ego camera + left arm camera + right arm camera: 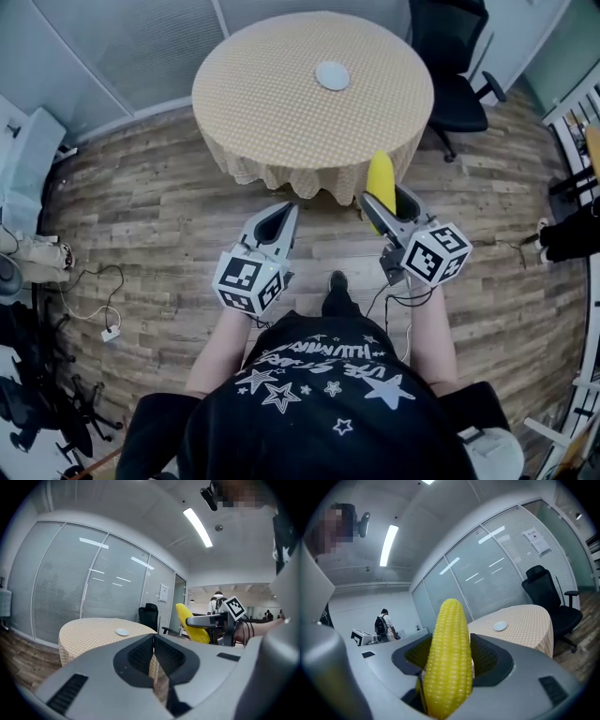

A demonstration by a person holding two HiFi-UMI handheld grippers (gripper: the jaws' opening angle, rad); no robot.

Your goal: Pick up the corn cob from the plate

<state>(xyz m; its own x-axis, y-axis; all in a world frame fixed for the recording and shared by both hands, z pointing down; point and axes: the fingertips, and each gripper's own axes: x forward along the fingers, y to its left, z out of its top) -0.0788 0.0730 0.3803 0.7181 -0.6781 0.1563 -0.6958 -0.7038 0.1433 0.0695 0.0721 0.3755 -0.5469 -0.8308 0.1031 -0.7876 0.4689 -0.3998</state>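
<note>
The right gripper (386, 200) pinches the corn cob (380, 178) around its middle, tip toward 12 o'clock. The empty plate (332, 75) lies at 11 o'clock, well apart. The left gripper (287, 212) is pressed together, empty. The cob seems stiff, light and bumpy, so a middle grip should suit.

A round table (272, 103) in a yellow checked cloth fills 12 o'clock, a small white plate (332, 75) on it and a black office chair (457, 66) at 2 o'clock. Just right of centre, the right gripper (386, 202) clamps a yellow corn cob (381, 178). At its 9 o'clock, the left gripper (284, 217) has its jaws together.
</note>
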